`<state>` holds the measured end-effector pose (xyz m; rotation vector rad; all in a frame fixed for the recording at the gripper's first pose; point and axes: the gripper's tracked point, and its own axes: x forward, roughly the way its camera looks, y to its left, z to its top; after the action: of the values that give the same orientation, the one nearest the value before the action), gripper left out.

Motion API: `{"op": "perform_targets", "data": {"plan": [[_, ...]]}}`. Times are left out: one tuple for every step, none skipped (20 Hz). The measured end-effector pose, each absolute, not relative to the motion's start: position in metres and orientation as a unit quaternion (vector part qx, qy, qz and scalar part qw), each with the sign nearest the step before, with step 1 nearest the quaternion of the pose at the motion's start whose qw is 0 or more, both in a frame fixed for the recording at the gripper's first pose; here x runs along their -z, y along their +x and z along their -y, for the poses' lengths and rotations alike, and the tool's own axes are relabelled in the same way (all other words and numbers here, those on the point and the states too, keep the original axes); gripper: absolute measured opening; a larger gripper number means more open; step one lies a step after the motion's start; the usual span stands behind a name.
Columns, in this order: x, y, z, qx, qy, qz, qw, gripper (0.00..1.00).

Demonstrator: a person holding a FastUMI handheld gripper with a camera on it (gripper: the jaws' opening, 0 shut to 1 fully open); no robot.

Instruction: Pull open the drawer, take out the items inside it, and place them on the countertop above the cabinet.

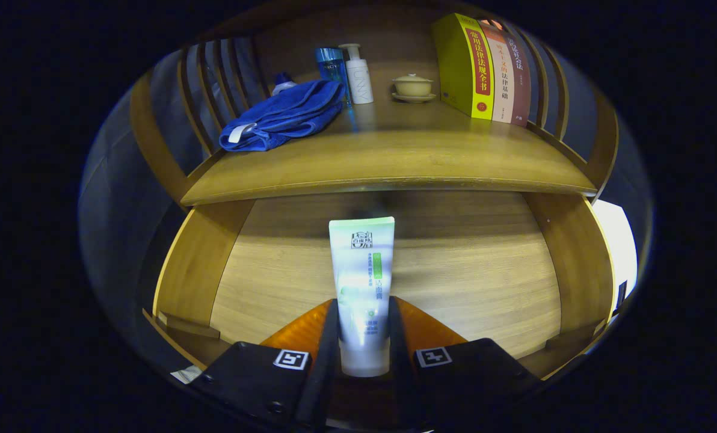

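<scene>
- One white tube [363, 282] stands pinched between both fingers of the gripper [364, 337], cap end down, above the open drawer [491, 276].
- At twelve o'clock beyond it runs the countertop [394, 162].
- On it, a blue towel [283, 117] lies at eleven o'clock, two bottles [349, 72] and a lidded cup [413, 87] at twelve, books [485, 66] at one.

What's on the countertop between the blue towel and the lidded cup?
In the gripper view, two bottles stand between the blue towel and the lidded cup: a blue bottle and a white pump bottle. The gripper is shut on the tube.
</scene>
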<state>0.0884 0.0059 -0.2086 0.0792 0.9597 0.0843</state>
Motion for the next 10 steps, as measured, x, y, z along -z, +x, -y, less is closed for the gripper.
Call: {"op": "perform_targets", "data": {"plan": [[0.204,0.087,-0.002,-0.038,0.038,-0.453,0.890,0.51],[0.200,0.086,-0.003,-0.041,0.039,-0.448,0.892,0.51],[0.194,0.086,-0.004,-0.040,0.045,-0.438,0.897,0.51],[0.188,0.086,-0.003,-0.041,0.049,-0.430,0.901,0.51],[0.182,0.085,-0.003,-0.042,0.051,-0.422,0.904,0.51],[0.176,0.084,-0.004,-0.045,0.052,-0.414,0.908,0.51],[0.169,0.085,-0.005,-0.047,0.054,-0.404,0.912,0.51],[0.161,0.087,-0.005,-0.046,0.057,-0.393,0.917,0.51],[0.153,0.092,-0.007,-0.046,0.054,-0.377,0.924,0.51],[0.144,0.099,-0.006,-0.043,0.046,-0.360,0.931,0.51]]}}
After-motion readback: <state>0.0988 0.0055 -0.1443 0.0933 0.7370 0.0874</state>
